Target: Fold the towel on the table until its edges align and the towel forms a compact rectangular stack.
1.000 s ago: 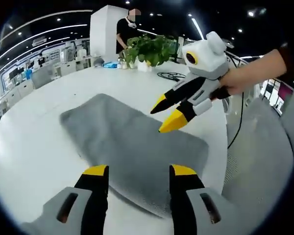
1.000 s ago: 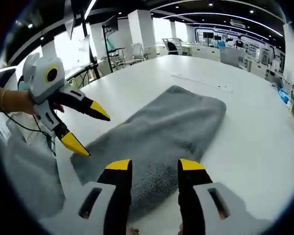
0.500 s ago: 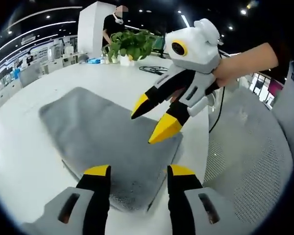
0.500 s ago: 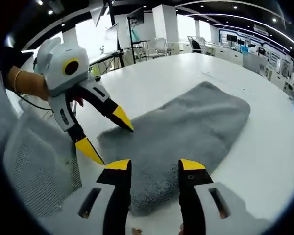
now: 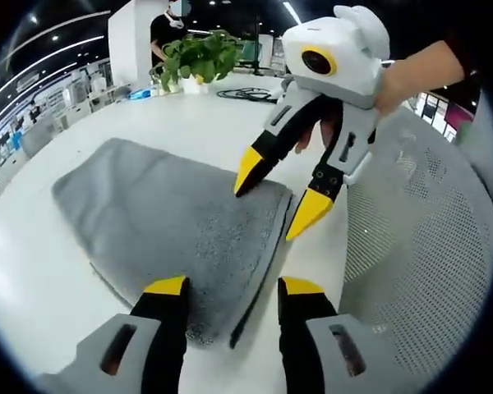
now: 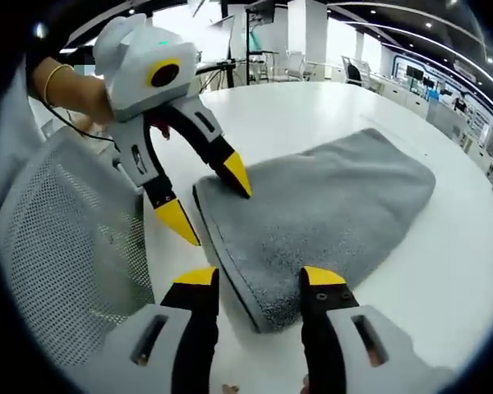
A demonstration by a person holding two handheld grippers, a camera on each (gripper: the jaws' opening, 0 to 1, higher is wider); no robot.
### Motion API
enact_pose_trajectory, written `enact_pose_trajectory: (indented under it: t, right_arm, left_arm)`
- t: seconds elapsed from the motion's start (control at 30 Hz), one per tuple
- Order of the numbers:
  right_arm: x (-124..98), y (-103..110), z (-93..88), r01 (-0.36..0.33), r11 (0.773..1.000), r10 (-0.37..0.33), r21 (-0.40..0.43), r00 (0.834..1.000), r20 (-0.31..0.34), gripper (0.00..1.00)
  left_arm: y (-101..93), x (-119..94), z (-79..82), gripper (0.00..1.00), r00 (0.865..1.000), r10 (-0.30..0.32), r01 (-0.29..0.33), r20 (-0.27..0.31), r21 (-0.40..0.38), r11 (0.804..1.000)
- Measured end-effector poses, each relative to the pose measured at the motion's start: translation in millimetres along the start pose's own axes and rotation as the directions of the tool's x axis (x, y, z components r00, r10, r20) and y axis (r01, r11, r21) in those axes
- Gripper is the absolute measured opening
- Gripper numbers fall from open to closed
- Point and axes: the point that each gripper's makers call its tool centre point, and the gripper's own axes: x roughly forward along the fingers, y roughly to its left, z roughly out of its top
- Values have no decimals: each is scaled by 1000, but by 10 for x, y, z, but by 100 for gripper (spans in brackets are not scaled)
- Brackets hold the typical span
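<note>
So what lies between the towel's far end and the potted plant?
Bare white table between towel and potted plant, seen in the left gripper view.

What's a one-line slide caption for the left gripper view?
Both open hand-held grippers, left and right, straddle the near edge of the grey towel on the white table.
</note>
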Motion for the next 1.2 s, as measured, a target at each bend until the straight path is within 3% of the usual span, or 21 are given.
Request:
enact_pose_trajectory:
  t: [0.2, 0.4, 0.53, 0.57, 1.0, 1.1, 1.2]
  right_arm:
    - [79, 5, -94, -5, 999, 4, -44, 1000, -25, 41]
    - [121, 22, -134, -5, 999, 4, -50, 999, -32, 44]
    - [141, 27, -161, 4, 995, -8, -99, 999, -40, 44]
    - [140, 27, -160, 3, 995, -7, -99, 999, -40, 44]
    - [127, -81, -130, 62, 993, -61, -103, 998, 8, 28]
    - [125, -135, -123, 93, 991, -91, -93, 996, 20, 22]
    - [122, -166, -112, 91, 995, -91, -50, 996, 15, 19]
  left_arm:
    - [10, 31, -29, 42, 999, 10, -8, -31, 59, 998]
    - [56, 56, -37, 36, 998, 30, -28, -46, 42, 999]
    - [63, 87, -77, 35, 995, 64, -52, -77, 144, 988]
    - [41, 87, -50, 35, 996, 59, -50, -66, 125, 991]
    - [140, 83, -43, 26, 993, 100, -94, -60, 97, 991]
    - [207, 79, -36, 17, 989, 132, -122, -72, 128, 984]
    - [223, 81, -12, 14, 989, 122, -110, -89, 125, 986]
